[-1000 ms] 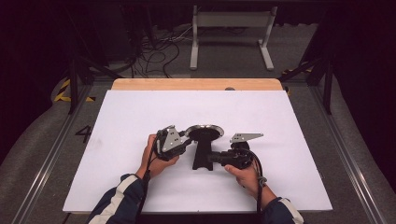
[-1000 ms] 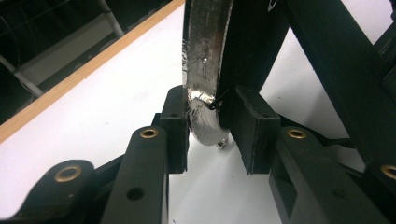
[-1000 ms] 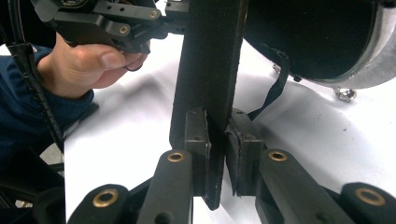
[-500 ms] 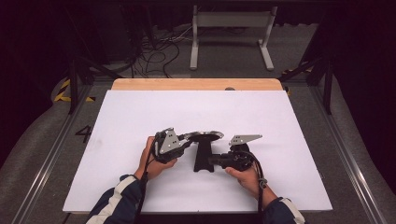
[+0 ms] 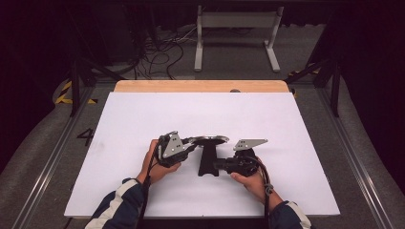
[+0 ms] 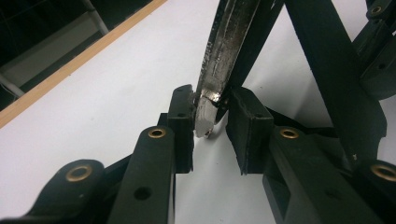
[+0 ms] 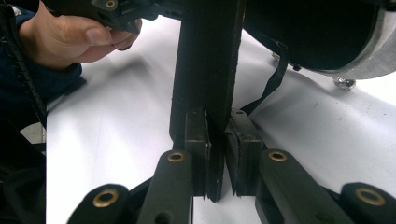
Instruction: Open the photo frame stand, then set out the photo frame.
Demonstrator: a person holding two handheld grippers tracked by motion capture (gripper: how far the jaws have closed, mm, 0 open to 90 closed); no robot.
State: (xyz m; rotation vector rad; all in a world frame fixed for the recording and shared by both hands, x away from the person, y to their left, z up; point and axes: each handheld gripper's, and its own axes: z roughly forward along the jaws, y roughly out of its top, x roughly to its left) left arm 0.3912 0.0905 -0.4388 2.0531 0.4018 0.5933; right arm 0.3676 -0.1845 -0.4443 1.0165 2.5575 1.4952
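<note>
High view: both hands low at the counter's [image 5: 143,114] near-middle. Left tongs [image 5: 191,143] reach to the rim of a round metal disc [image 5: 210,140] that sits atop a black stand [image 5: 208,160]; right tongs [image 5: 218,166] come in from the right at the stand's lower part, near its base on the white sheet. Disc looks roughly level, maybe tipped a bit — can't tell for sure from up here.

Left gripper view: disc [image 6: 224,51] seen edge-on, w/ its scuffed silver rim dropping between the jaws. Tongs [image 6: 210,121] are partly closed; one pad [image 6: 183,112] touches the rim, the other stands just off it w/ a slim gap. So contact, but not a firm pinch yet, by my read. Stand's black bars [image 6: 327,70] run behind.

Right gripper view: tongs [image 7: 218,140] closed tight on the stand's upright [image 7: 208,60], pads flat on both faces. Disc's underside [image 7: 322,37] hangs at upper right, left hand [image 7: 70,39] at upper left.

How to do it well, I'd say: keep the right grip square and steady so the stand doesn't twist or slide on the sheet — it's the anchor. Left should close fully on the rim before any pull or tilt; a one-pad touch on smooth metal will prob slip. Move the disc slowly, in line w/ its mount, no side yank.
</note>
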